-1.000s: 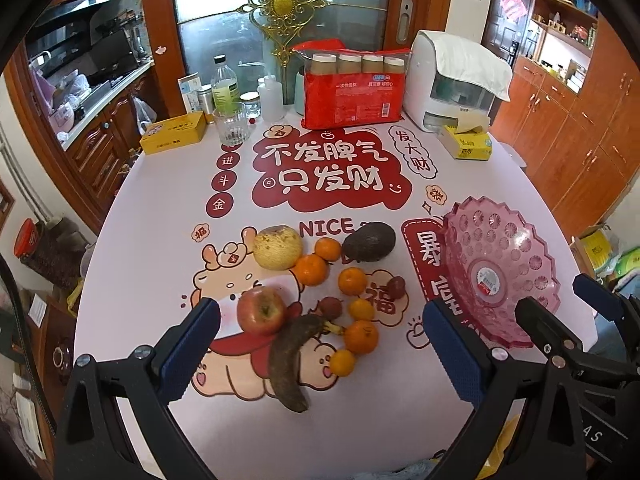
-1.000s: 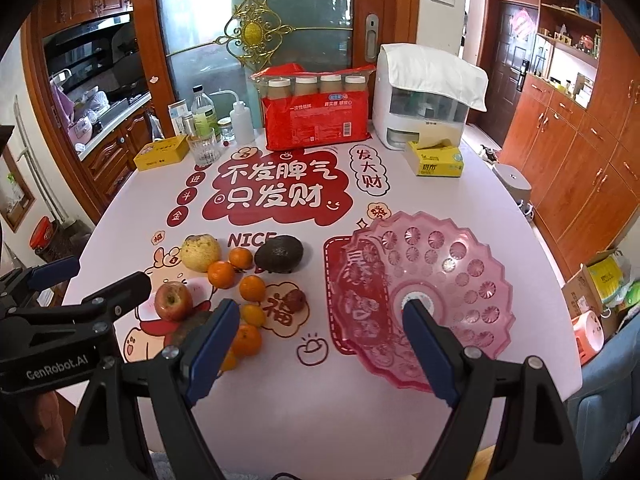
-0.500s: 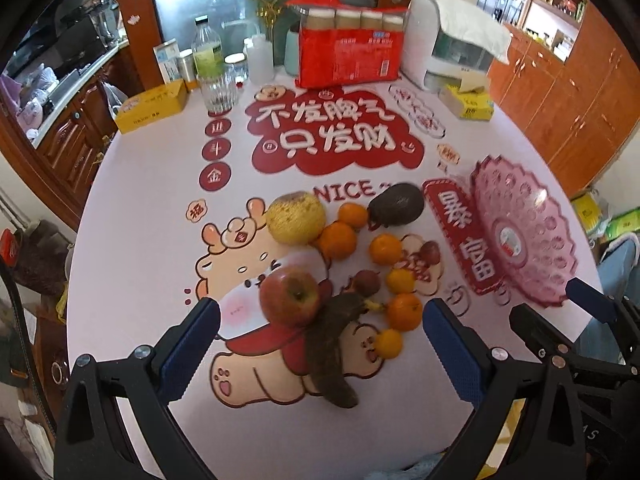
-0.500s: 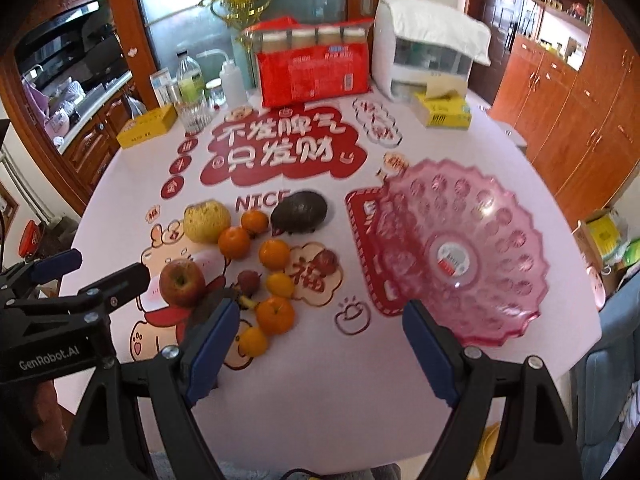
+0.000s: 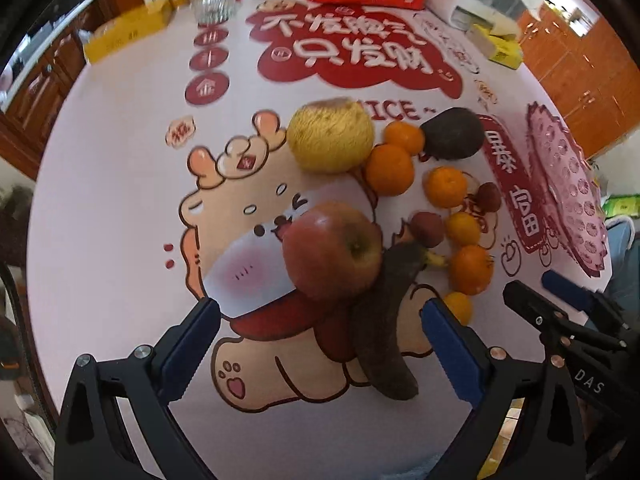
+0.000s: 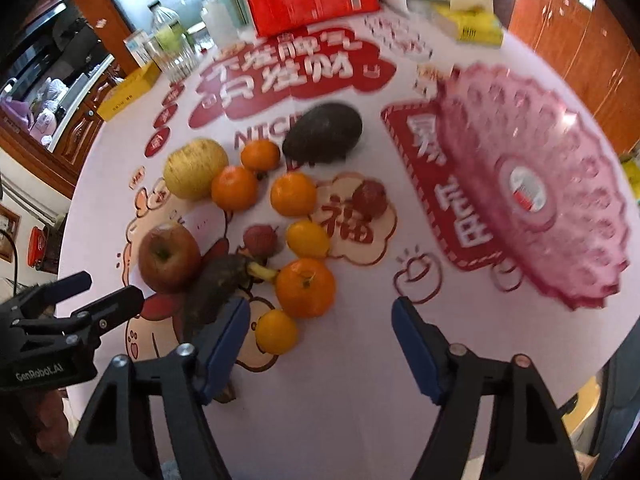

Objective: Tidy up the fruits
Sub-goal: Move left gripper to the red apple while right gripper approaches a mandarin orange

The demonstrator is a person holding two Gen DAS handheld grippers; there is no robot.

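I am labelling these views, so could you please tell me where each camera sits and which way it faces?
Left wrist: on the left gripper, facing steeply down at the apple and blackened banana; its open fingers and the right gripper show.
Right wrist: on the right gripper, jaws closing on nothing, facing down between fruit and pink dish; the left gripper shows.
Shared: fruit, dish, table.

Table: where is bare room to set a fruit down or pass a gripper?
Free: the table strip nearest the right gripper, whose jaws are closing on nothing, and the pink plate, which holds no fruit. Also the cloth left of the apple. Crowded: the cluster around the banana, oranges and avocado.
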